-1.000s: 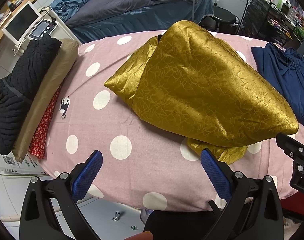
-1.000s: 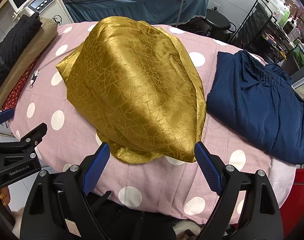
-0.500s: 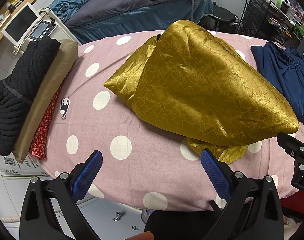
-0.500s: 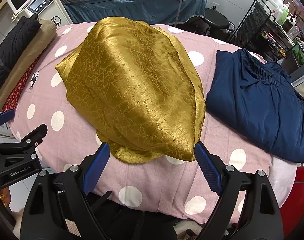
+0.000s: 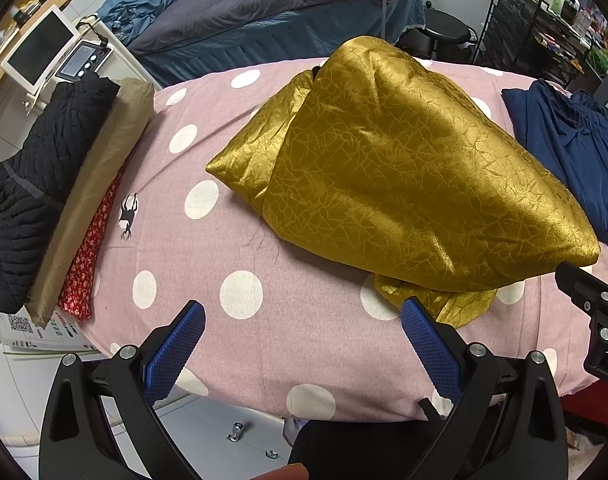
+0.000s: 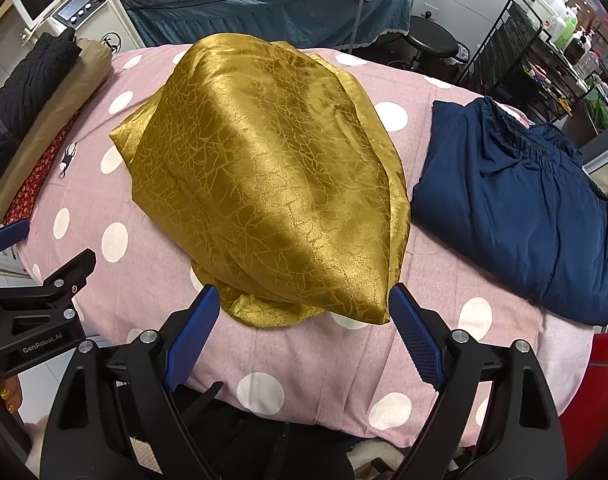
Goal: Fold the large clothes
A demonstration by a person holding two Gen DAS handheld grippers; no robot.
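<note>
A gold garment (image 5: 404,184) lies folded in the middle of a table covered with a pink cloth (image 5: 191,264) dotted with white circles. The shiny crackle-patterned fabric is gathered into a broad wedge, with a small flap of the same gold sticking out from under its near edge.

Both tools hover over the near side of the table, pointing steeply down, and neither touches the fabric. The left gripper (image 5: 299,336) has its 2 blue fingers spread wide with only bare pink cloth between them; the gold flap sits just beside its right finger. The right gripper (image 6: 301,322) is likewise spread wide and holds nothing, and the near edge of the gold garment (image 6: 263,184) lies between its blue fingers (image 6: 414,332) in the picture, untouched. From the right wrist view, the black body of the left gripper (image 6: 31,320) shows at the left edge, with painted gold nails of a hand (image 6: 1,398) just below it.

To the right of the gold piece, apart from it, a folded navy garment (image 6: 524,208) lies on the cloth. Along the left edge of the table sits a stack of folded clothes (image 5: 51,184): black on top, then tan, then red patterned. Behind the table stands a bed with a grey cover (image 5: 271,4), a black stool (image 6: 432,44) and a wire rack holding bottles (image 6: 544,40).
</note>
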